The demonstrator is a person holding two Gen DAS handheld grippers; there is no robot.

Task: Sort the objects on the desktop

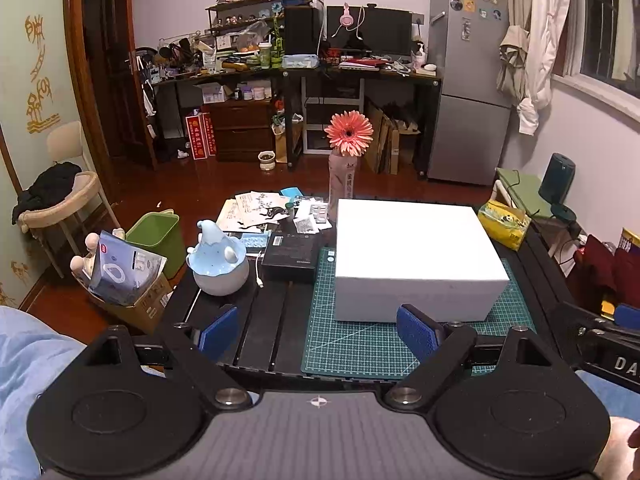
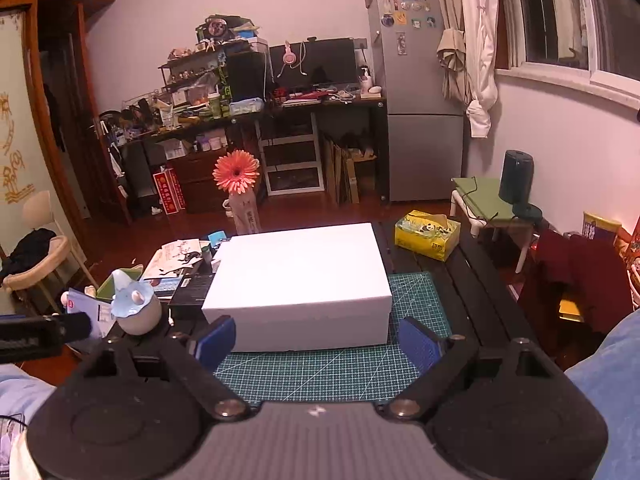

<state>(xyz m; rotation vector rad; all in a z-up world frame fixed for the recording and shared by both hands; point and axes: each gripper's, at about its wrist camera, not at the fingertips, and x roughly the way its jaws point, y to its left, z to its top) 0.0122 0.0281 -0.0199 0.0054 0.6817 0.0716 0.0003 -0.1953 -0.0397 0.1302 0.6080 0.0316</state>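
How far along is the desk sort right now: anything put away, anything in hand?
Nothing looks sorted yet. The white box sits closed on the green mat, and papers and packets, the black box and the blue-lidded pot are loose on the table. Nothing is in hand: the left tool and right tool are both open and empty. All the sorting remains.

box (image 2: 298, 276): matt white, maybe foam | mat (image 2: 332, 372): smooth green | floor (image 1: 224, 184): glossy wood

My left gripper (image 1: 318, 334) and right gripper (image 2: 318, 344) both tilt downward, jaws spread wide, nothing between their blue pads.
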